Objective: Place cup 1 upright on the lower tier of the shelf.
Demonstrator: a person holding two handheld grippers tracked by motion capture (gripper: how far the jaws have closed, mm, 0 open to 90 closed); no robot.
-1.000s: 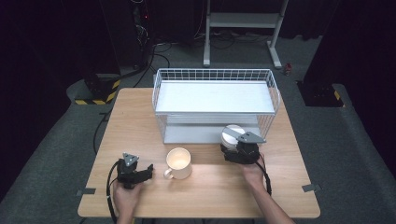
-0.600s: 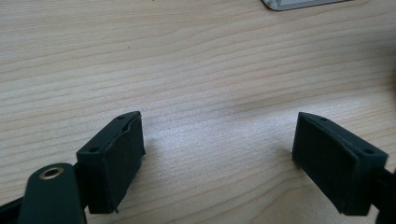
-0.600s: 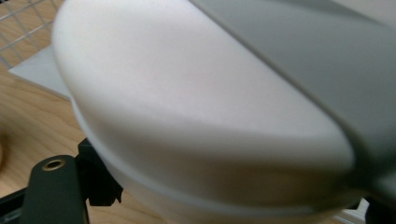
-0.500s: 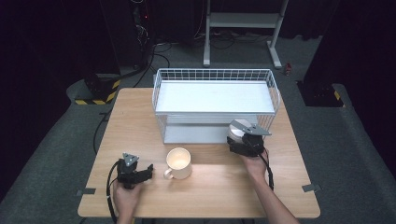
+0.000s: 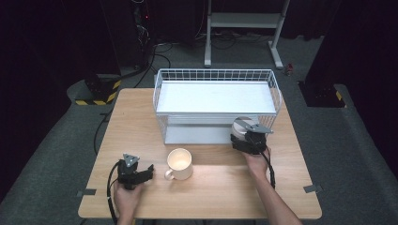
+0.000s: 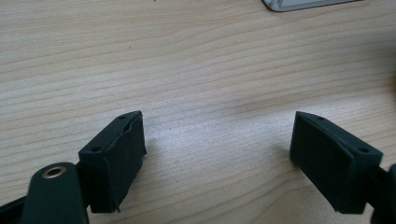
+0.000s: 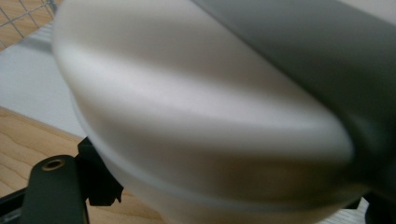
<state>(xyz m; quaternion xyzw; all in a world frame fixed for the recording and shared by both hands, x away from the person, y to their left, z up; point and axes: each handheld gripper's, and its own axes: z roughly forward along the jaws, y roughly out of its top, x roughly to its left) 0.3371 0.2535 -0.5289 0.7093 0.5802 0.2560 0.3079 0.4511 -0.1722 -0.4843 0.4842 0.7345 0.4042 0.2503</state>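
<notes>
My right gripper (image 5: 246,137) is shut on a pale bowl (image 5: 240,125), held tilted just off the table at the front right corner of the white wire rack (image 5: 216,75). In the right gripper view the bowl (image 7: 201,116) looms blurred and very close, with a black fingertip (image 7: 100,179) at its lower left edge. A cream mug (image 5: 179,162) stands upright on the table in front of the rack. Left of the mug, my left gripper (image 5: 148,172) rests low over the wood. Its jaws (image 6: 217,154) have just closed a little but stand open with bare wood between them.
The rack has a white upper shelf (image 5: 216,97) and a lower shelf (image 5: 197,135) open toward the person. The wooden table (image 5: 211,187) ends close to the hands. Dark floor, cables and a stand's white legs (image 5: 244,21) lie beyond the table.
The right hand has carried the bowl to the right and farther from the person, up to the rack's front right corner. The left hand and the mug have stayed put.
</notes>
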